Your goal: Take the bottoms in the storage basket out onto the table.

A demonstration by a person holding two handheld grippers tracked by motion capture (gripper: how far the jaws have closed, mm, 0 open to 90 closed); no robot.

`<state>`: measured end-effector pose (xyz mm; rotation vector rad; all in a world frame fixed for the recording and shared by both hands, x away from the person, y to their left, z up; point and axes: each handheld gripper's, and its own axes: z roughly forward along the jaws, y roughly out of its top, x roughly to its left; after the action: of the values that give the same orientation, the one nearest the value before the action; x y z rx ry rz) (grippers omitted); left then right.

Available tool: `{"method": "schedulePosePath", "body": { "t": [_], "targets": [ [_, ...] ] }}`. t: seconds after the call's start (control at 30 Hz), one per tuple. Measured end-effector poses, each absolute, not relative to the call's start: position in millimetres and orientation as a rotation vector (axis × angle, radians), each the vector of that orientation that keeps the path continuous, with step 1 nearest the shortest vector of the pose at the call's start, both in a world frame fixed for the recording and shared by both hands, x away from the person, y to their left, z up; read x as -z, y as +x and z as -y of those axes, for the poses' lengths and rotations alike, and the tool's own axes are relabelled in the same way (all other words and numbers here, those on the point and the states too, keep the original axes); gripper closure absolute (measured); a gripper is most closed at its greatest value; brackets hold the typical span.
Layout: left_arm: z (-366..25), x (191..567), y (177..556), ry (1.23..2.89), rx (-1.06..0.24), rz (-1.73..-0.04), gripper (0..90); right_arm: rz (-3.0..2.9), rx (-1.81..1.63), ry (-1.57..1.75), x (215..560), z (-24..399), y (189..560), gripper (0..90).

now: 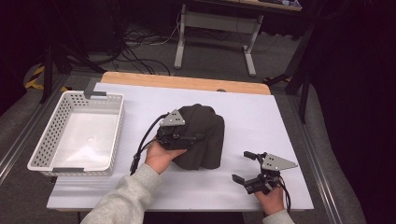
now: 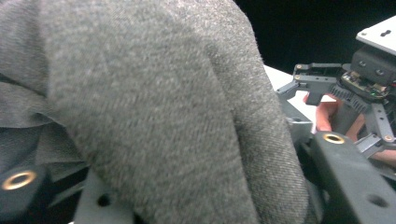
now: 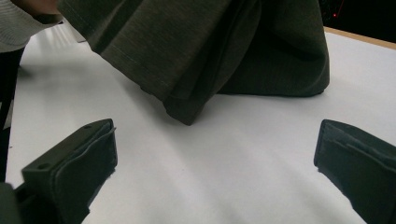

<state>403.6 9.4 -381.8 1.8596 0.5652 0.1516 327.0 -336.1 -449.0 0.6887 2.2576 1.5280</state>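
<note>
A white perforated basket (image 1: 46,140) stands at the left end of the table (image 1: 261,121), on the white cover. The basket is rectangular, with grey clips on its far and near rims, and holds nothing. A strip of bare wood (image 1: 187,83) runs along the far edge of the table, beyond the white cover. On the floor behind the table, a frame with two grey legs (image 1: 180,44) stands on grey carpet. Loose black cables (image 1: 140,39) lie on the floor to the left of that frame. A yellow-and-black striped piece (image 1: 33,77) lies at far left.
</note>
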Motion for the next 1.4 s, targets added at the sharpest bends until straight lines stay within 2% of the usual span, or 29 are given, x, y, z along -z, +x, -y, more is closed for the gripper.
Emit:
{"method": "schedulePosePath", "body": {
  "t": [0.13, 0.2, 0.23, 0.37, 0.47, 0.57, 0.77, 1.4],
  "targets": [
    [-7.3, 386.8, 406.7, 1.863, -0.120, -0.583, 37.4, -2.259, -1.528, 0.689, 449.1, 335.9, 326.9, 0.1],
    [-6.4, 390.6, 408.2, 1.867, -0.112, -0.585, 26.0, -2.258, -1.528, 0.688, 449.1, 336.0, 326.9, 0.2],
    [-5.4, 393.5, 409.0, 1.870, -0.117, -0.583, 26.0, -2.257, -1.527, 0.689, 449.0, 336.1, 326.9, 0.2],
    [-2.4, 401.3, 410.2, 1.902, -0.140, -0.607, 11.5, -2.258, -1.528, 0.688, 449.1, 336.1, 326.9, 0.1],
    [-0.1, 403.9, 408.7, 1.954, -0.203, -0.616, 7.2, -2.257, -1.527, 0.689, 449.1, 336.1, 326.9, 0.1],
    [-0.6, 405.1, 409.7, 1.962, -0.198, -0.634, 3.0, -2.258, -1.527, 0.689, 449.1, 336.1, 327.0, 0.2],
    [-3.3, 406.2, 412.9, 1.975, -0.169, -0.660, 0.5, -2.259, -1.527, 0.688, 449.1, 335.9, 326.9, 0.1],
    [-24.0, 396.9, 416.5, 1.978, -0.200, -0.770, 0.3, -2.265, -1.529, 0.687, 449.4, 335.5, 327.2, 0.2]
  ]
}}
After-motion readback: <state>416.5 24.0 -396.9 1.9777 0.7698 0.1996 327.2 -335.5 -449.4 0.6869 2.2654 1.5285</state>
